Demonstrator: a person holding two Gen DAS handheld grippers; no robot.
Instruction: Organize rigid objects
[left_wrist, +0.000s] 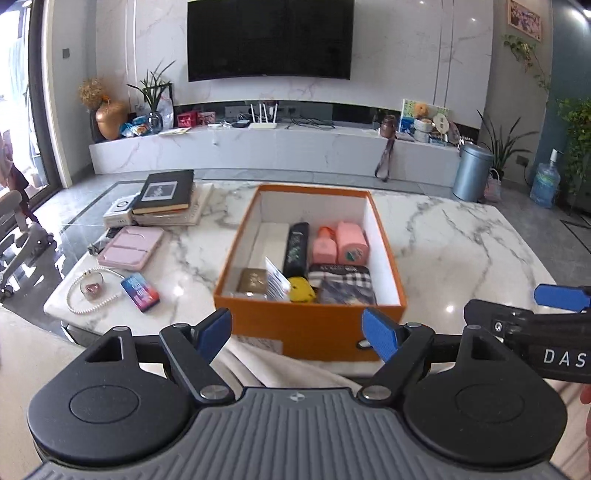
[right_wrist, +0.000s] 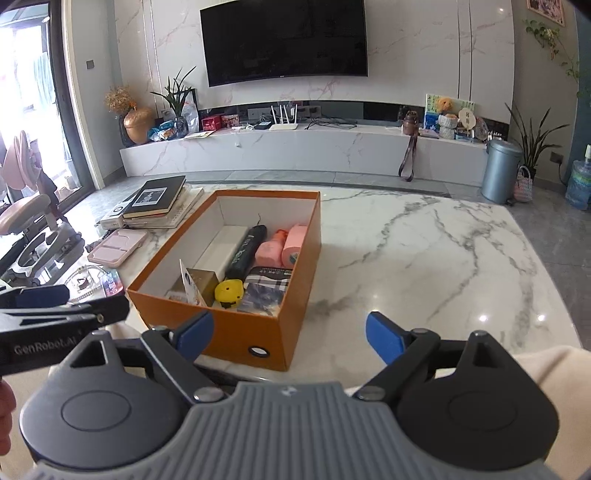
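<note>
An orange box (left_wrist: 295, 325) (right_wrist: 236, 332) stands on the marble table (left_wrist: 461, 240) (right_wrist: 424, 251). Inside lie a black case (left_wrist: 296, 251) (right_wrist: 246, 251), a pink bottle (left_wrist: 325, 248) (right_wrist: 269, 251), a pink roll (left_wrist: 351, 244) (right_wrist: 294, 246), a yellow tape measure (left_wrist: 301, 290) (right_wrist: 229, 291), a checked pouch (left_wrist: 341, 284) (right_wrist: 267, 286) and a gold box (left_wrist: 253, 280) (right_wrist: 203, 280). My left gripper (left_wrist: 297, 334) is open just short of the box's near wall, nothing between its blue pads. My right gripper (right_wrist: 290, 338) is open at the box's near right corner, also holding nothing.
Left of the box lie stacked books (left_wrist: 166, 201) (right_wrist: 155, 203), a pink tray (left_wrist: 131, 247) (right_wrist: 116, 247), a pearl headband (left_wrist: 92, 291) and a colourful card pack (left_wrist: 140, 291). Pale cloth (left_wrist: 277, 365) sits near the table's front edge. A TV ledge and a bin (left_wrist: 472, 171) stand beyond.
</note>
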